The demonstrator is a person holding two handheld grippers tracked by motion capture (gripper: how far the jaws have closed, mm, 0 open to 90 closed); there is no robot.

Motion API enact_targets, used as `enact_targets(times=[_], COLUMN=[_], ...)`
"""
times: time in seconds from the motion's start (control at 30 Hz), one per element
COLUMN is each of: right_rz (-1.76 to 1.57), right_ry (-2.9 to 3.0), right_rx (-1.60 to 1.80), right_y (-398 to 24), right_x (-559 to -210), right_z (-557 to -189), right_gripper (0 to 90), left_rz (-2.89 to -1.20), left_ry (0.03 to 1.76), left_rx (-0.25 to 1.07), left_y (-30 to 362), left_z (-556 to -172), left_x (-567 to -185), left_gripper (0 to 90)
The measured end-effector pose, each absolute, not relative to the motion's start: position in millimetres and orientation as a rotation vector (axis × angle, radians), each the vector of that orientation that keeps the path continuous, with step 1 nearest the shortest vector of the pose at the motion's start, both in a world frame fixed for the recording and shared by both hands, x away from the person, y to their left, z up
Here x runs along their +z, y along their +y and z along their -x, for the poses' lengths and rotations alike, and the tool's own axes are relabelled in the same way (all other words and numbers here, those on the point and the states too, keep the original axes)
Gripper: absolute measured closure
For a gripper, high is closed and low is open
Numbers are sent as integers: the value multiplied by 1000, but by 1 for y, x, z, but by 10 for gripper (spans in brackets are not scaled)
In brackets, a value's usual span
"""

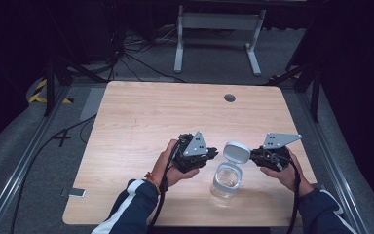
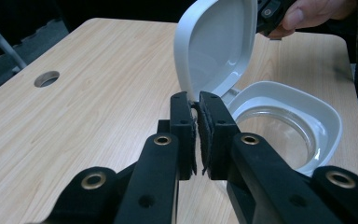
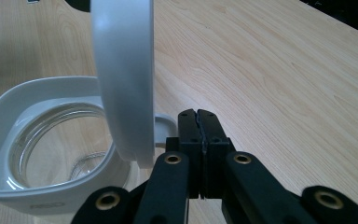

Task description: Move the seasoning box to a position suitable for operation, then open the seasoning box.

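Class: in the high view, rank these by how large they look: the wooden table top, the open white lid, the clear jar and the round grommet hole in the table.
1. Table top, by far the largest.
2. Clear jar.
3. White lid, close to the jar; it stands raised, so this ranking is unsure.
4. Grommet hole, smallest.

One clear jar [image 1: 227, 181] with one white hinged lid [image 1: 236, 152] stands on one wooden table [image 1: 141, 122], between two grippers.

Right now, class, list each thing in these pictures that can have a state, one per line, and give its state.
Clear glass jar with white collar: upright on the table, open, looks empty.
White hinged lid: flipped up, standing nearly vertical.
Left gripper: shut, at the lid's lower edge.
Right gripper: shut, beside the lid.
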State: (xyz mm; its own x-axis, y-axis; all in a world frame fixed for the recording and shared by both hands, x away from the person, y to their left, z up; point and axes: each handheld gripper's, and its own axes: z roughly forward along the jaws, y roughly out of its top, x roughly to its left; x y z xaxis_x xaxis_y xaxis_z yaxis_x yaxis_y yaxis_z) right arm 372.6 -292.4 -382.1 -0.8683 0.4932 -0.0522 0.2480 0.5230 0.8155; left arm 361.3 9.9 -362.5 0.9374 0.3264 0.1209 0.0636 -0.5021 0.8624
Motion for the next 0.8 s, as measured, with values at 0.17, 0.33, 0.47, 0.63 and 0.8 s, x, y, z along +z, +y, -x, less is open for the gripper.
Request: enact_targets(times=[0.17,0.33,0.47,0.63,0.8], right_rz=[-610,-599,-592,-592,-613], right_ry=[2491,2494,2497,2491,2471], right_rx=[1246,1226,1209,1158,1142], right_y=[-292,-289,-288,-290,-298], right_x=[-381,-381,-380,-378,-377], right_z=[-371,-370,-369,-367,-364], right_gripper=[894,894,893,888,855], left_rz=[-2097,-2106,-2140,-2176,-2208], left_ry=[277,299,324,374,432], left_rx=[357,369,398,435,461], left_y=[19,28,40,64,83], left_z=[-360,-357,-358,-355,-349], left_x=[-363,-365,-369,-374,-384], left_gripper=[845,842,831,818,789])
